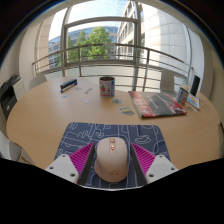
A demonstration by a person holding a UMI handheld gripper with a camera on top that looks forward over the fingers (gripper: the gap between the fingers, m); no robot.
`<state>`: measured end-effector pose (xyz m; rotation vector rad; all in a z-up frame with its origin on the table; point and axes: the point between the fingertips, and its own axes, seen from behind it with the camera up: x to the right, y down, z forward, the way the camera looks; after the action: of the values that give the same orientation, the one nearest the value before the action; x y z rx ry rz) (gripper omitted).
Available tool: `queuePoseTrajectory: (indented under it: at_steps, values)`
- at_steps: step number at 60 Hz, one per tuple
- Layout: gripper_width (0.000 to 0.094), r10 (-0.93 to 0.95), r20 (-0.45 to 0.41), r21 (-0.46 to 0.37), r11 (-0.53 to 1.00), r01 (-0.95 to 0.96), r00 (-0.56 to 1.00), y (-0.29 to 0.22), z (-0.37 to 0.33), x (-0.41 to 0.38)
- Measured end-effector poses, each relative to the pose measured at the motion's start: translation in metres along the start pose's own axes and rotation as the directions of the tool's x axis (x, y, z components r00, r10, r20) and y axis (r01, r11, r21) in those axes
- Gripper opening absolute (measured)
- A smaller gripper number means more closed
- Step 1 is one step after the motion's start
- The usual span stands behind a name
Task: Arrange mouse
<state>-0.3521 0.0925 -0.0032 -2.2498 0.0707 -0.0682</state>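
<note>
i see the gripper [111, 163] low over a round wooden table [50, 115], and its two fingers are spread rather wide. the pink pads [73, 160] on the inner faces look toward each other. between them lies the mouse [111, 158], a pale one with a pinkish-beige shell and a small scroll wheel on its far part. the mouse rests on the mouse mat [112, 135], which is dark blue with a light line pattern. i cannot tell surely if the pads touch the sides of the mouse; a thin gap seems to be at each side, so i say the mouse stands between the fingers and is carried by the mat, not by the gripper.

beyond the mat, near the middle of the table, a mug [107, 86] stands upright. to the right of it lies a red flat package [156, 104], and some small cards [125, 105] lie between the mug and that package. behind the table is a big window [95, 40] with a railing and green trees outside.
</note>
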Motion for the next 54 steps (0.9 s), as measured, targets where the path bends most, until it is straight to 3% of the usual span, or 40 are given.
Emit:
queuePoseTrajectory:
  at_steps: [3,6,10,38,54]
  values:
    - [0.0867,-0.006,-0.003,0.013,1.0,0.006,1.0,-0.006,-0.011,0.001]
    - [0.0824,-0.007,-0.013,0.03,1.0,0.007,1.0,-0.011,-0.023,0.0]
    - [0.0861,-0.003,-0.022,0.042,0.999,0.003,1.0,-0.017,-0.045,-0.001]
    - [0.0845,-0.009,-0.126,0.131,0.991,0.025,0.992,-0.002,-0.257,-0.028]
    - [0.0847,-0.006,-0.141,0.13,0.991,0.024,0.99,0.018,-0.311,-0.042]
